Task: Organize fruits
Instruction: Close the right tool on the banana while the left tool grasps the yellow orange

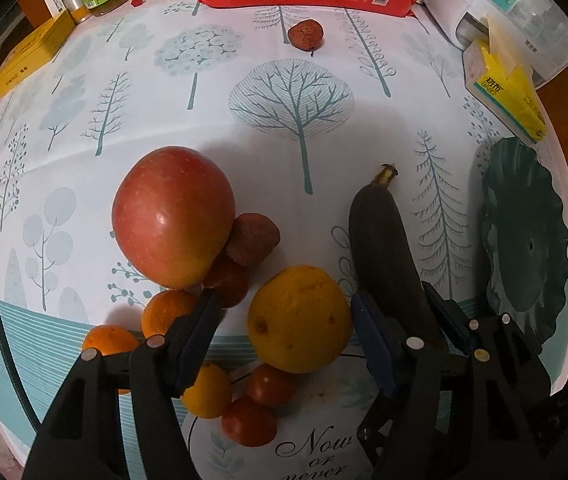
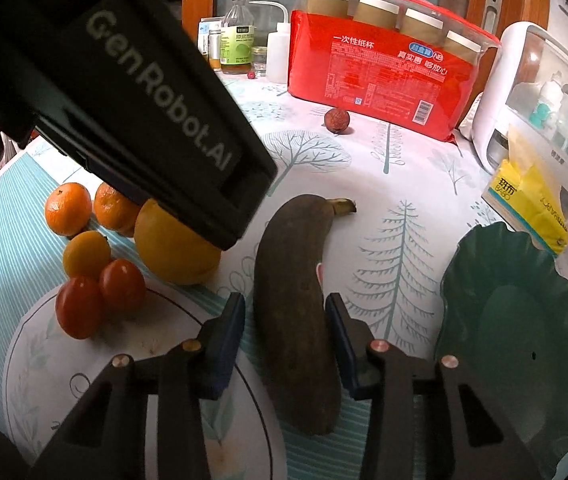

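Note:
My left gripper (image 1: 284, 312) is open, its fingers on either side of a large orange (image 1: 299, 319) on the tablecloth. A red apple (image 1: 172, 216), small mandarins (image 1: 168, 314), cherry tomatoes (image 1: 270, 385) and lychees (image 1: 252, 239) cluster around it. My right gripper (image 2: 285, 312) is open, its fingers on either side of a blackened banana (image 2: 297, 312) without touching it. The banana also shows in the left wrist view (image 1: 387, 256), with the right gripper's fingers beside it. A dark green plate (image 2: 523, 332) lies right of the banana. The left gripper's body hides part of the orange (image 2: 174, 252) in the right wrist view.
A lone lychee (image 1: 305, 35) lies far back near a red pack of paper cups (image 2: 383, 76). A yellow tissue pack (image 2: 527, 204) and a white appliance (image 2: 539, 112) stand at the right. Bottles (image 2: 238, 40) and a yellow box (image 1: 30, 56) stand at the back left.

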A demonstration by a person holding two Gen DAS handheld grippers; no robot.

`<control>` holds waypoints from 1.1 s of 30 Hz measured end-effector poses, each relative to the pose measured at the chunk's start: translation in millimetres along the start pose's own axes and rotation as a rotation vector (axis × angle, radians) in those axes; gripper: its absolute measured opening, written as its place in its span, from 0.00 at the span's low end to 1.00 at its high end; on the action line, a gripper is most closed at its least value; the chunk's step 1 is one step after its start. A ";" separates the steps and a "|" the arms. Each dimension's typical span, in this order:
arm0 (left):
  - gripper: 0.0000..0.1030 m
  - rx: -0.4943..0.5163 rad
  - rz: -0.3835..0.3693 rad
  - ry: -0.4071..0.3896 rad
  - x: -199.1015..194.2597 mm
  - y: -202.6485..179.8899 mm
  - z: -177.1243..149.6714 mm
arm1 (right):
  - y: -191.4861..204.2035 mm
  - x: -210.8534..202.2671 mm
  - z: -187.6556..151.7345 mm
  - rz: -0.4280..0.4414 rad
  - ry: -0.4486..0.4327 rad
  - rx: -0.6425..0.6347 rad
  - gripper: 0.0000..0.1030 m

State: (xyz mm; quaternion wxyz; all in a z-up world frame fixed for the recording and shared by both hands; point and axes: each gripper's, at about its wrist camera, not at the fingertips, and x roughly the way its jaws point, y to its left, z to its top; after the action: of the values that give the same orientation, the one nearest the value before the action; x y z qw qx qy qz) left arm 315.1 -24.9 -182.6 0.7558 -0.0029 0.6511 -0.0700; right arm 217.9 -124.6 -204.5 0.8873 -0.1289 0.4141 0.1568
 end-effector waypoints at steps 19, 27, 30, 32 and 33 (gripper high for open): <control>0.43 -0.037 -0.089 -0.006 -3.2 6.5 -1.5 | -2.3 -15.1 0.0 -0.002 0.085 0.076 0.32; 0.42 0.028 -0.149 -0.064 -23.3 0.6 -15.8 | 10.1 -42.6 -17.1 -0.014 0.135 0.201 0.32; 0.42 0.057 -0.183 -0.085 -33.2 2.1 -22.0 | 18.8 -54.6 -24.3 -0.023 0.141 0.232 0.31; 0.42 0.077 -0.197 -0.096 -40.3 3.5 -28.0 | 25.5 -63.8 -29.0 -0.031 0.142 0.246 0.31; 0.42 0.087 -0.207 -0.100 -44.7 5.1 -31.8 | 27.9 -67.5 -30.9 -0.033 0.141 0.253 0.31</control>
State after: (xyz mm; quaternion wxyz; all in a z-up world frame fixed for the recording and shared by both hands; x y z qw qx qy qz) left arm 278.0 -12.2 -144.0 0.7755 -0.0410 0.6050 -0.1757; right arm 144.7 -121.7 -174.2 0.8675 -0.0335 0.4899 0.0796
